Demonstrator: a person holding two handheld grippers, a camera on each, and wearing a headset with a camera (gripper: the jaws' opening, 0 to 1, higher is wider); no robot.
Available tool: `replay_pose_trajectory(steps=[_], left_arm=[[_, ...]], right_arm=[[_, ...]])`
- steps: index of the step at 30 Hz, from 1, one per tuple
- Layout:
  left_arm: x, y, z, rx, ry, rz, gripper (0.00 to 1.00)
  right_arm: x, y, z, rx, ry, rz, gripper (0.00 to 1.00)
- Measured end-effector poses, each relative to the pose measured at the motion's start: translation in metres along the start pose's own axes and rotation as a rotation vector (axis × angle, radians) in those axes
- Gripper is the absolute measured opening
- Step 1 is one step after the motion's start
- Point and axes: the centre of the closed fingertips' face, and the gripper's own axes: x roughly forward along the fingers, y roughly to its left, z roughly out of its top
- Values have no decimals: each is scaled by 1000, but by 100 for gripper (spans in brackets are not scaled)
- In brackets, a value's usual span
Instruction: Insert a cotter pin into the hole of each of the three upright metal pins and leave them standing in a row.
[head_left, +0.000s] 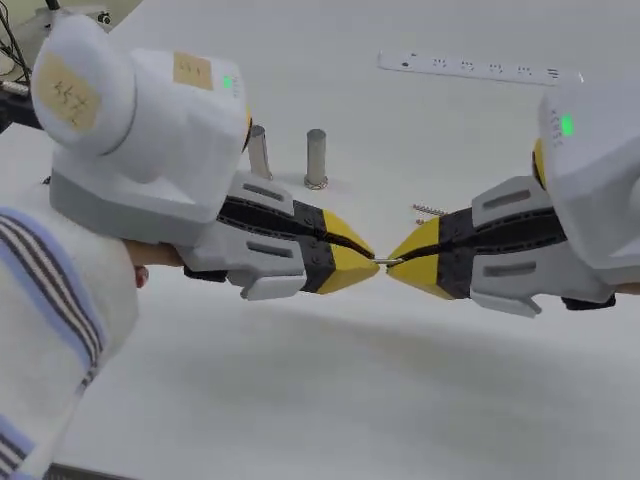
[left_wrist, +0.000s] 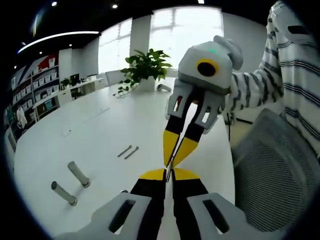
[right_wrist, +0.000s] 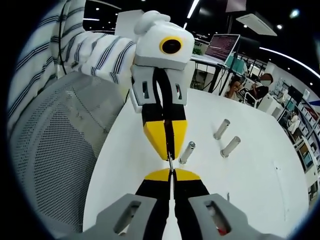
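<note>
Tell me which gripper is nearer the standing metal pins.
Left. The metal pins stand just beyond the left gripper; the right gripper sits farther off to their right.

We see just a sliver of the cotter pin (head_left: 383, 261) between the closed tips of the left tongs (head_left: 366, 262) and the right tongs (head_left: 394, 264). Its ends are buried in both, and its shape is too fine to tell. The left tongs' body cuts across part of one metal pin (head_left: 258, 150). The loose pins (head_left: 430, 210) on the bench (head_left: 330, 380) are too small to count, and they lie partly behind the right tongs.
</note>
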Motion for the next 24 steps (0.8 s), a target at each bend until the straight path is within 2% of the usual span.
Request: replay_pose_trajectory(steps=[5, 9, 13, 16, 19, 24], left_arm=[[-4, 7, -5, 6, 14, 21, 3], [-12, 26, -8, 6, 20, 99, 14], [-20, 42, -10, -5, 10, 159, 16], [-22, 48, -13, -14, 13, 174, 16], [-21, 53, -20, -9, 40, 185, 18], [-16, 54, -29, 1, 77, 184, 18]], right_arm=[[2, 0, -3, 24, 1, -1, 0], [5, -7, -8, 50, 16, -20, 0], [10, -14, -13, 78, 30, -36, 0], [14, -18, -13, 93, 28, -41, 0], [18, -21, -14, 99, 31, -44, 0], [22, -26, -15, 114, 24, -53, 0]])
